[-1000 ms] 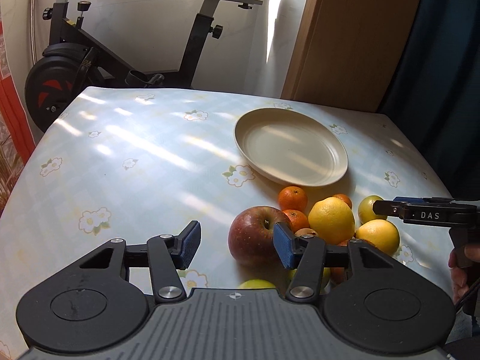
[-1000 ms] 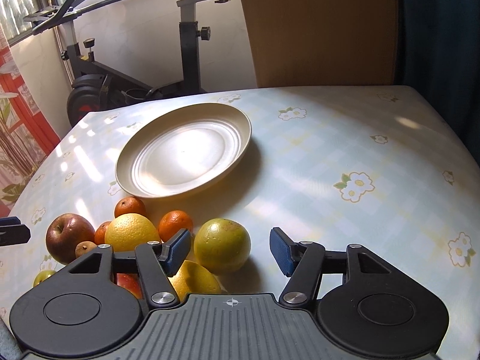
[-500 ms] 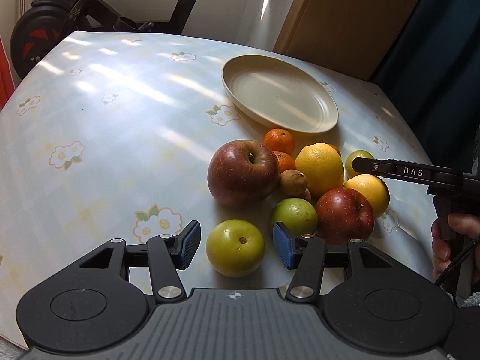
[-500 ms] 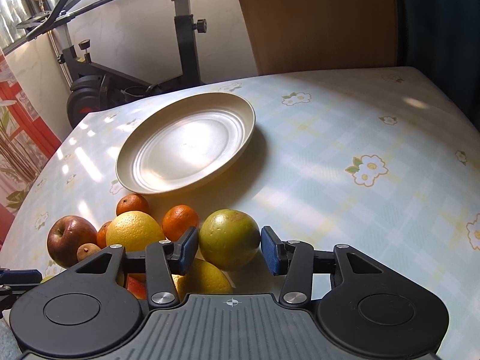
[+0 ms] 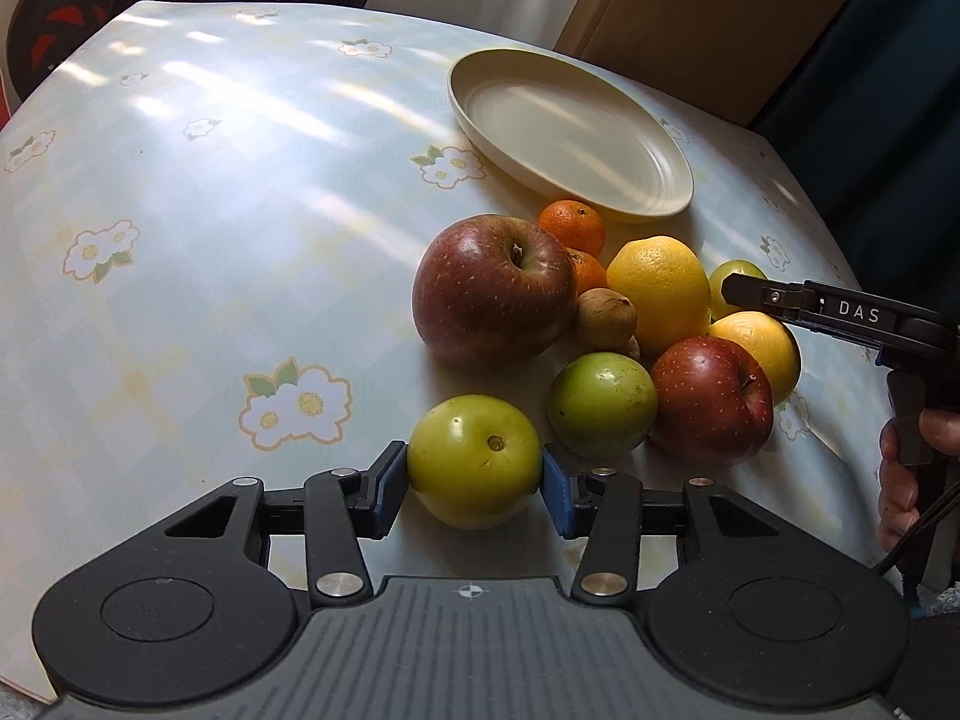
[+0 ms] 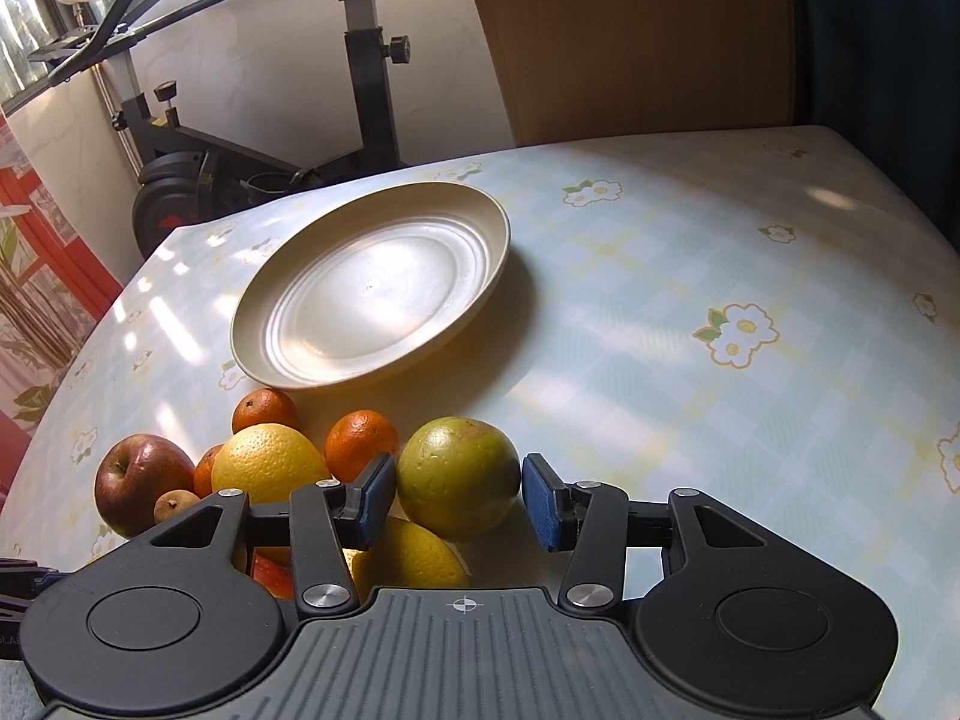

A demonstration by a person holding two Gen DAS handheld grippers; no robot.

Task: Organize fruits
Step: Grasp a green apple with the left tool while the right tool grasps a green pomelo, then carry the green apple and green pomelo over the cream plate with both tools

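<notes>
A green apple (image 5: 474, 456) rests on the flowered tablecloth at the near edge of a fruit pile. My left gripper (image 5: 475, 480) is closing on it, and both blue pads touch its sides. Behind it lie a big red apple (image 5: 495, 288), a second green apple (image 5: 603, 405), a smaller red apple (image 5: 711, 399), a yellow citrus (image 5: 660, 288), mandarins (image 5: 573, 225) and a brown kiwi (image 5: 606, 318). My right gripper (image 6: 459, 495) is shut on a yellow-green fruit (image 6: 459, 474) at the pile's right side. The cream plate (image 6: 372, 300) beyond the pile holds nothing.
An exercise bike (image 6: 270, 120) stands past the table's far left edge, with a wooden panel (image 6: 630, 30) and a dark curtain behind the far side. A person's hand (image 5: 900, 468) holds the right gripper's handle at the table's right edge.
My left gripper sank and tilted down from the big red apple to the near green apple, and its pads closed onto it. The right pads closed onto the yellow-green fruit.
</notes>
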